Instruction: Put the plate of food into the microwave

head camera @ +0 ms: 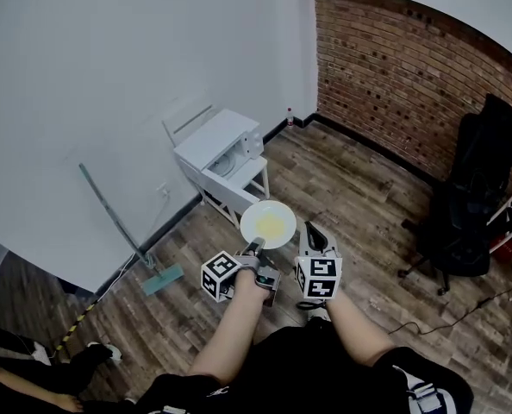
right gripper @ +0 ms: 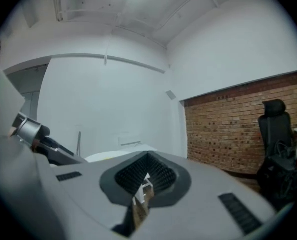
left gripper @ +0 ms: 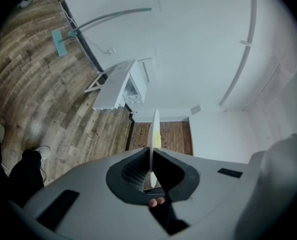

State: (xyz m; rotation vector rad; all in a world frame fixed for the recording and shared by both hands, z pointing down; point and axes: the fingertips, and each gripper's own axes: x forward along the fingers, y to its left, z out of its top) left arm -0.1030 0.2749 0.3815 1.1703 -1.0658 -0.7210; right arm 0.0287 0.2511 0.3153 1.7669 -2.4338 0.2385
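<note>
Plate held level, with the left gripper pinching its near rim.
It reaches forward toward the white stand, food up — right gripper narrow, empty.

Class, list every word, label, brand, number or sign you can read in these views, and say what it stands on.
None can be read.
The cube on the left gripper and the cube on the right gripper bear only black-and-white square markers, no letters.
Any print on the microwave is too small to read.
</note>
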